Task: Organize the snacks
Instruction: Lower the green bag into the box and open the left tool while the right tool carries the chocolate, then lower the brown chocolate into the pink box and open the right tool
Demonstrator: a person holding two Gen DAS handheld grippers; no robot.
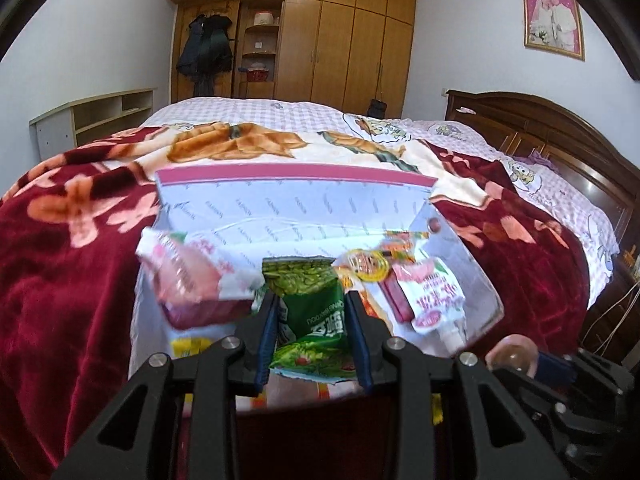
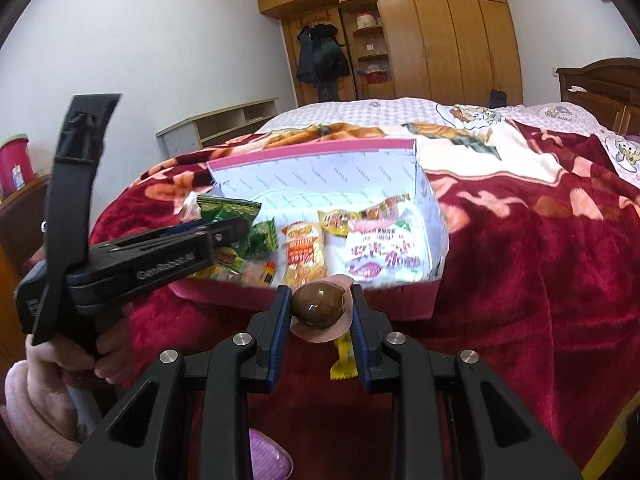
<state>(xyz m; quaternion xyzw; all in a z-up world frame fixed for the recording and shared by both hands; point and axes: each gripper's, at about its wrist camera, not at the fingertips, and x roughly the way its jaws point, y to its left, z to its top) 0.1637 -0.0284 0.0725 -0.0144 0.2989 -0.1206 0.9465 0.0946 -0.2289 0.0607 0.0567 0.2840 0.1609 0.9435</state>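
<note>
An open pink-and-white box (image 1: pixel 296 204) (image 2: pixel 320 176) lies on a red flowered blanket and holds several snack packets. My left gripper (image 1: pixel 312 300) is shut on a green snack packet (image 1: pixel 310 300), held over the box's near left part; it also shows in the right wrist view (image 2: pixel 224 216), with the left gripper's body (image 2: pixel 160 264) in front of it. My right gripper (image 2: pixel 320 304) is shut on a packaged brown egg (image 2: pixel 318 306) just in front of the box's near wall. A pink-and-white pouch (image 2: pixel 380 252) and orange packets (image 2: pixel 304 256) lie in the box.
A small yellow packet (image 2: pixel 344 360) lies on the blanket (image 2: pixel 520 280) under my right gripper. The bed runs back to a wooden wardrobe (image 1: pixel 340 40); a dark headboard (image 1: pixel 560 136) stands right. A low shelf (image 1: pixel 96 120) stands left.
</note>
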